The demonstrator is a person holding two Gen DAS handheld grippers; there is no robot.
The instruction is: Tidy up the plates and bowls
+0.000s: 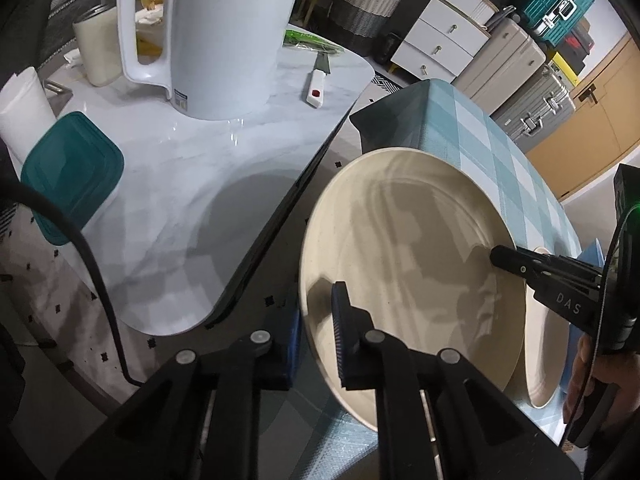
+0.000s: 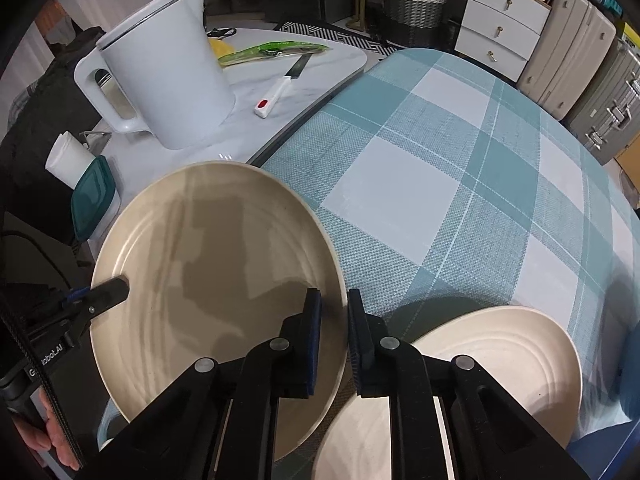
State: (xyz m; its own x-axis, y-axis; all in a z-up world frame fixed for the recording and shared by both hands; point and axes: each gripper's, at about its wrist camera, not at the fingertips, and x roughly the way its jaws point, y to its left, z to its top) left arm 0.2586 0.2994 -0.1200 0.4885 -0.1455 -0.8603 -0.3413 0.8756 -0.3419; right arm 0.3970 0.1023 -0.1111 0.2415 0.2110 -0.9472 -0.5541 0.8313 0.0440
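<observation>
Right wrist view: right gripper (image 2: 331, 340) pinches the large plate (image 2: 208, 264) at its right rim, left gripper (image 2: 116, 290) pinching the opposite rim; held between both, beside the smaller plate (image 2: 500, 360) on the checked tablecloth's (image 2: 440, 160) near edge.

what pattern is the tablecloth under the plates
Teal and white checks on the tablecloth, clearest in the right wrist view.

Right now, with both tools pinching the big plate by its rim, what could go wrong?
1. The big plate is held only at opposite rim edges by the left tool and the right tool; uneven motion could let it slip.
2. The second plate lies just beside it, so a careless lowering could knock it.
</observation>
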